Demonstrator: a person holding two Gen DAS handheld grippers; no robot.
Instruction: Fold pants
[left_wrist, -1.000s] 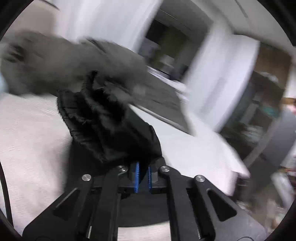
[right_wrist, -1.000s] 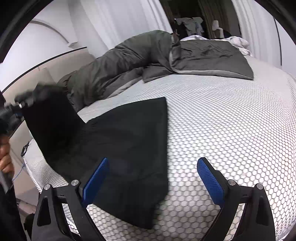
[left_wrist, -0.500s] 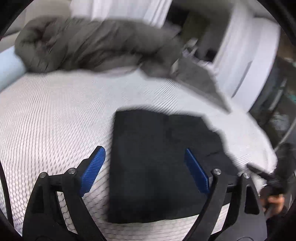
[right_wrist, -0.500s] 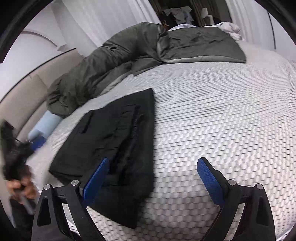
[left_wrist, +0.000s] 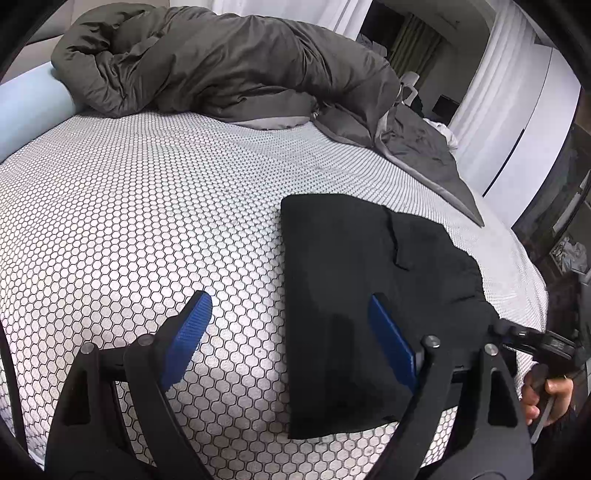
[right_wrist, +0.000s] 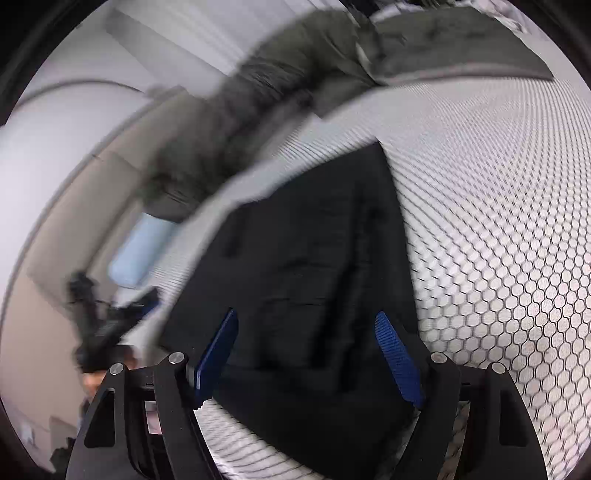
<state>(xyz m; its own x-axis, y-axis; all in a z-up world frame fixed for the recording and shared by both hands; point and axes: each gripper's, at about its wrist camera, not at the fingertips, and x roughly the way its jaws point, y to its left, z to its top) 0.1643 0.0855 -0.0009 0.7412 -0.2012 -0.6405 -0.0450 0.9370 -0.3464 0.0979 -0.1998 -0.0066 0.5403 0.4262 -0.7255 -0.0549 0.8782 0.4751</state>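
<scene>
left wrist: pants (left_wrist: 354, 295) straight-edged, bare mattress (left_wrist: 147, 206) beside

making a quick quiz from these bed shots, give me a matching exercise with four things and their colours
Things:
1. pants
2. duvet
3. bolster
4. gripper pads

Colours:
A. light blue
B. black
C. bright blue
D. dark grey

Pairs: 1-B, 2-D, 3-A, 4-C
</scene>
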